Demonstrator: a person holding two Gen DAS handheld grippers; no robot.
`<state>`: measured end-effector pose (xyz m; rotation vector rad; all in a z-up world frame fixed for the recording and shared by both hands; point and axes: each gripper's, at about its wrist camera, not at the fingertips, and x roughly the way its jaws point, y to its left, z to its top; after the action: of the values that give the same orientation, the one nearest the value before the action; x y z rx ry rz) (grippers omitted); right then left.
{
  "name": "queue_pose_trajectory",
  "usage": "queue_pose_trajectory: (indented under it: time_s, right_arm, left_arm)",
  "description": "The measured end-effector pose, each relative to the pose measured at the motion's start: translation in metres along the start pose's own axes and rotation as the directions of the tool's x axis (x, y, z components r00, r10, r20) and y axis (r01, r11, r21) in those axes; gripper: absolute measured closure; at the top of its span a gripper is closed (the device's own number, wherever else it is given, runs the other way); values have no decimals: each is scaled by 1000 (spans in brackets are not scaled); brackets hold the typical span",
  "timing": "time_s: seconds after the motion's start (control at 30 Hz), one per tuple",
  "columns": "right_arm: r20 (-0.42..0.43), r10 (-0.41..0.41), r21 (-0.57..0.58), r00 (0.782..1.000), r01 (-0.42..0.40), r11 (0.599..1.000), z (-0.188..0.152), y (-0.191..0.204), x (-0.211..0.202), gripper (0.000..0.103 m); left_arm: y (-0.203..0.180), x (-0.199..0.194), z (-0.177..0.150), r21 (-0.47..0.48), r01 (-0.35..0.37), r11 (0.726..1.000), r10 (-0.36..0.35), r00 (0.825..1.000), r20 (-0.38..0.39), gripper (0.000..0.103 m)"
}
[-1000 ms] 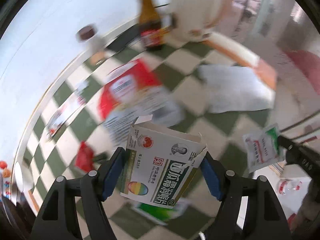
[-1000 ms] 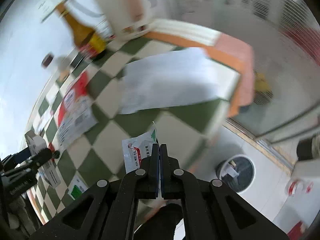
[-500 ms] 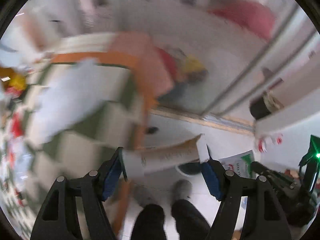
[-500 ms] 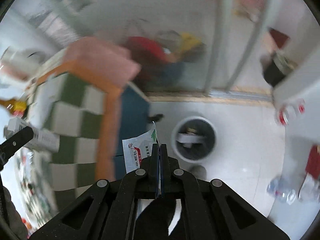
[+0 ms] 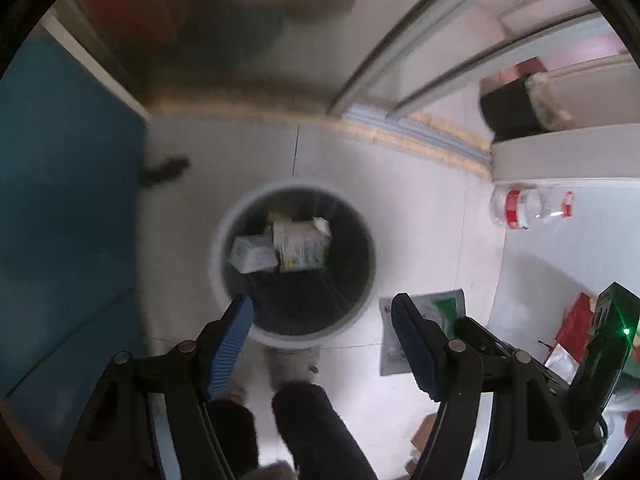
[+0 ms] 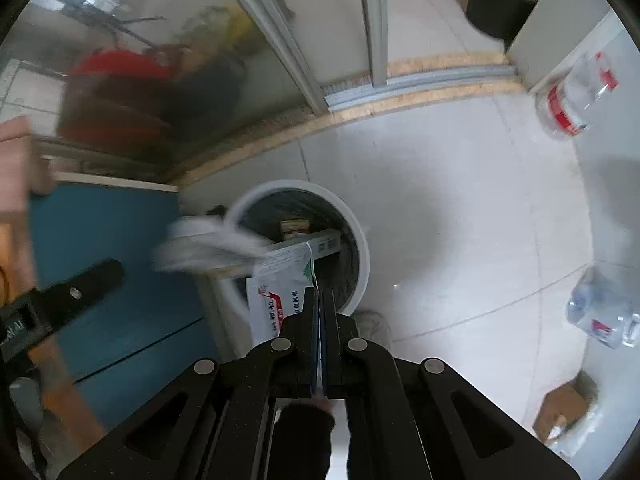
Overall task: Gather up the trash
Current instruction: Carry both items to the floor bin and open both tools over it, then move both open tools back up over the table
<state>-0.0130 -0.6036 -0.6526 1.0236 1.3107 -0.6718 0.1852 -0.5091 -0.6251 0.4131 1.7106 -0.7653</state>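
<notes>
A round white bin [image 5: 224, 240] with a dark liner stands on the floor below both grippers; it also shows in the right wrist view [image 6: 360, 248]. My left gripper [image 5: 322, 314] is open and empty above its near rim. The white medicine box [image 5: 300, 242] lies inside the bin beside another small box [image 5: 252, 254]. In the right wrist view the box [image 6: 208, 246] is a blur over the bin's left rim. My right gripper [image 6: 320, 300] is shut on a white sachet [image 6: 276, 292] with red and green print, held over the bin's near edge. The sachet also shows in the left wrist view [image 5: 444, 312].
A blue panel [image 5: 60, 184] stands left of the bin. Clear plastic bottles [image 6: 576, 100] lie on the floor at the right, another [image 6: 604, 312] nearer. A sliding door track [image 6: 400, 80] runs behind. A black bin [image 5: 512, 112] stands far right. My feet [image 5: 296, 360] are by the bin.
Both grippers swung from the checkered table to over the floor bin. My left gripper opened and let the medicine box go into the bin. My right gripper still holds the sachet.
</notes>
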Motion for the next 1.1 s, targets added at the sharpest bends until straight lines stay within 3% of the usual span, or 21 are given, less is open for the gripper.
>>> queue_pose_trajectory:
  time_s: [0.1,0.2,0.27,0.3,0.33,0.4,0.43,0.6,0.73,0.87,1.1]
  right_arm:
    - [-28,12,4,1000,-12,1000,8,-15,63,102]
    - [-71,36,18,997,-34,999,12,-27,112,102]
    - [-102,39,38,994,-35,999,12,-31,137,97]
    - [-117,39,39,992,-35,999,11,-32,144,84]
    - [-133,32,33,991,-28,999,10,-32,151,57]
    - [-130,40,27,991,-37,999,7,-31,155,27]
    - [-124,45,24,991,-42,999,4,-30,152,19]
    - [-83,-55,-59,995,50,997,-7,-14,119,1]
    - [-14,-145,-146,989,141,979,-17,11,53,1]
    - [26,-164,-175,986,166,971,-24,21,8,0]
    - [120,-165,-217,979,188,958,-50,47,-122,0]
  left_arm:
    - [13,60,9,-11,-14,1000,13,999,-47,32]
    - [20,93,10,-8,-75,997,75,996,-52,26]
    - [26,99,9,-7,-114,993,113,992,-46,0]
    - [30,99,7,-5,-139,990,138,990,-35,0]
    - [31,96,3,-1,-161,987,161,987,-27,0]
    - [33,87,-4,7,-202,979,202,979,-4,0]
    - [34,82,-7,8,-206,978,206,978,9,0]
    - [32,34,-24,27,-309,951,305,947,103,0]
    - [21,-15,-42,16,-317,948,312,941,132,0]
    - [7,-67,-65,18,-314,949,307,939,154,0]
    - [-17,-168,-109,-8,-281,960,276,938,207,0]
